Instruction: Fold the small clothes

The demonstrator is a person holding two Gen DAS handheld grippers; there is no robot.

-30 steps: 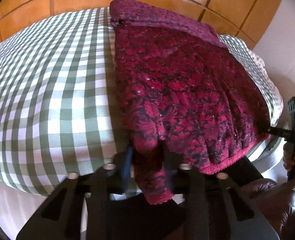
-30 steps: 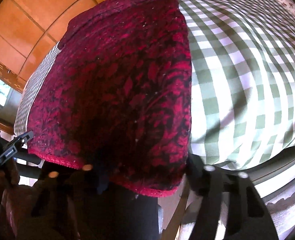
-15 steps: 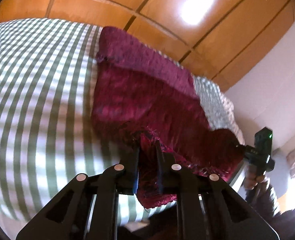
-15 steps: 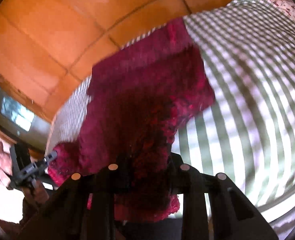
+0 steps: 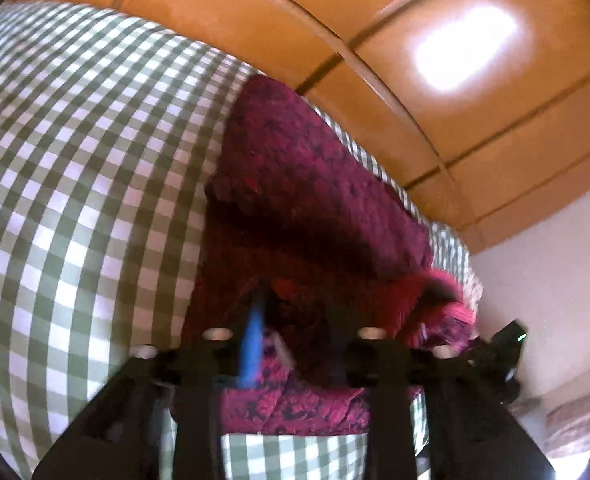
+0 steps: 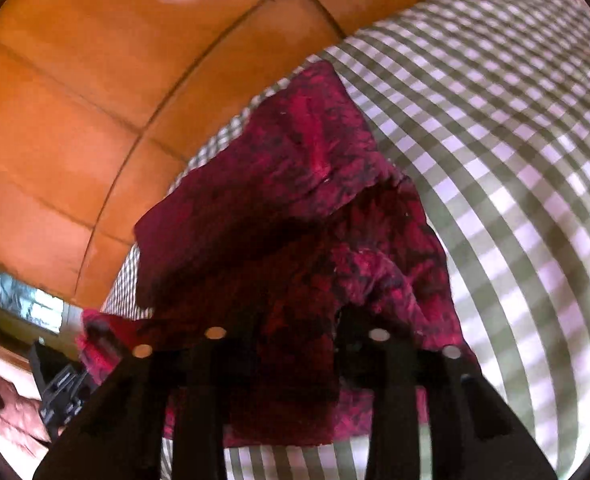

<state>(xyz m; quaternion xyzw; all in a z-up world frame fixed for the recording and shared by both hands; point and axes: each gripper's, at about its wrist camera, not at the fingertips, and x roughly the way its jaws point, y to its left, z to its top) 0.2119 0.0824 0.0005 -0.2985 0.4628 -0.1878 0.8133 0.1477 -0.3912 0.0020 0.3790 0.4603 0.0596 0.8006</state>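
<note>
A dark red patterned garment (image 5: 315, 200) lies on the green-and-white checked bed cover (image 5: 75, 160). Its near hem is doubled over toward the far end. My left gripper (image 5: 293, 320) hovers over the fold with its jaws opening; cloth sits loose between them beside the blue pad. In the right wrist view the same garment (image 6: 295, 160) is bunched under my right gripper (image 6: 299, 320). Its jaws are opening too, and a dark hump of cloth fills the gap between them.
Orange wooden panels (image 5: 415, 60) rise just behind the bed, and a white wall (image 5: 555, 260) stands on the right. The checked bed cover (image 6: 515, 140) stretches away to the right of the garment. A hand (image 6: 7, 408) holds the other gripper's body (image 6: 63, 384) at lower left.
Both grippers carried the near hem up and forward over the garment, doubling it. Both views tilted up toward the wooden panels. The left jaws have spread apart.
</note>
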